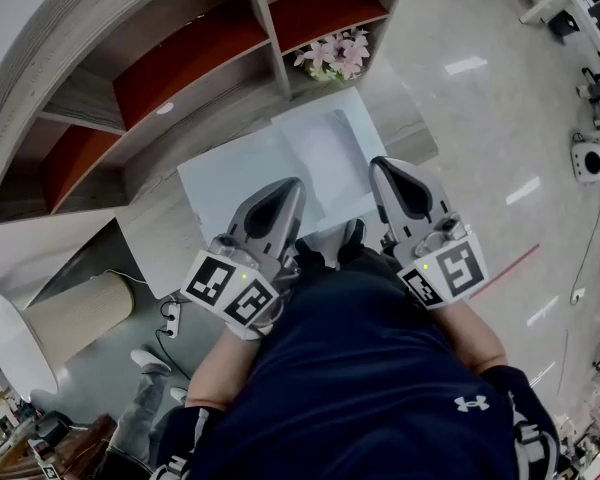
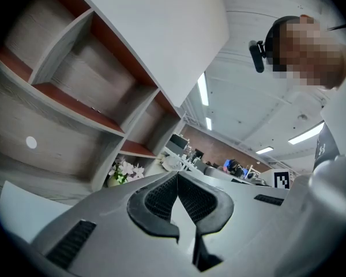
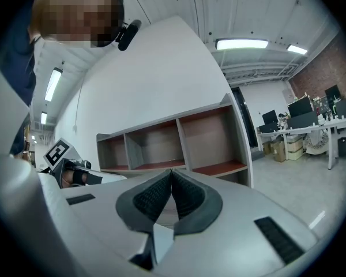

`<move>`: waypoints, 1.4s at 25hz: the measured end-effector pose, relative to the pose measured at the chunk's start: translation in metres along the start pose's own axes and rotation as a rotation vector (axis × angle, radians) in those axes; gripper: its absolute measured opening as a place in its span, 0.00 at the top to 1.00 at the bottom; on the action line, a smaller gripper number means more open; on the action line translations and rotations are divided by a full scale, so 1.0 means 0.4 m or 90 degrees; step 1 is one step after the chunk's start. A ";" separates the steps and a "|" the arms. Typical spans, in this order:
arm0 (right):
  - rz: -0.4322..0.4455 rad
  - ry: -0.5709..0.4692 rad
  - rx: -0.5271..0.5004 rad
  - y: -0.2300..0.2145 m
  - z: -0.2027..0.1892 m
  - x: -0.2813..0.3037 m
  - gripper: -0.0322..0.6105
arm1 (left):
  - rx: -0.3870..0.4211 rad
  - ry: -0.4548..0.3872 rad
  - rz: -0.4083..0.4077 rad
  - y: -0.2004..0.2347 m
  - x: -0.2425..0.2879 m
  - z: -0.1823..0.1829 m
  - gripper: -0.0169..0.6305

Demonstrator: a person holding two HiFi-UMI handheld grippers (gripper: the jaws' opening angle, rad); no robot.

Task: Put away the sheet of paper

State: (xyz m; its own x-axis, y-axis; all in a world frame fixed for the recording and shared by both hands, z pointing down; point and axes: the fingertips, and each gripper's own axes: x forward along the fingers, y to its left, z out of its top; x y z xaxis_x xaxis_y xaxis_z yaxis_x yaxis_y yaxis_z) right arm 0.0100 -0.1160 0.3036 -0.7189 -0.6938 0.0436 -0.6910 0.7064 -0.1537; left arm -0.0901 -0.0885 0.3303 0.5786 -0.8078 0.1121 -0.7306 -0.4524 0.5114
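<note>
I hold the white sheet of paper (image 1: 280,173) in the air in front of the shelf unit (image 1: 180,63), one gripper on each near corner. In the head view my left gripper (image 1: 294,184) pinches the sheet's near left part and my right gripper (image 1: 379,164) its near right part. In the left gripper view the left gripper (image 2: 177,175) has its jaws together with a thin white strip of paper between the pads, and the sheet (image 2: 161,33) rises above. The right gripper (image 3: 171,171) shows the same, with the paper (image 3: 155,79) spread above it.
The curved wooden shelf unit has red-brown boards and open compartments (image 3: 205,140). A bunch of pink and white flowers (image 1: 335,53) sits at its lower right end. A beige cylinder (image 1: 75,313) lies at the left. Glossy floor (image 1: 480,98) and equipment (image 1: 592,158) are to the right.
</note>
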 end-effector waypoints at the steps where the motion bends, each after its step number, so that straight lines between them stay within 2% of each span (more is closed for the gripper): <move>1: -0.001 0.001 0.004 -0.001 -0.004 -0.002 0.93 | -0.002 0.002 0.002 0.004 -0.001 -0.003 0.95; 35: -0.006 0.019 0.035 -0.013 -0.031 0.001 0.93 | -0.037 0.031 0.018 0.044 0.017 -0.043 0.95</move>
State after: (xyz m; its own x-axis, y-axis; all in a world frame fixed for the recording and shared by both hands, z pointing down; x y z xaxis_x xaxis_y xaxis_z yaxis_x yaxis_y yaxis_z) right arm 0.0123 -0.1182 0.3167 -0.7143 -0.6958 0.0748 -0.6936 0.6898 -0.2075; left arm -0.0927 -0.0953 0.3547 0.5758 -0.8001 0.1683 -0.7258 -0.4054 0.5558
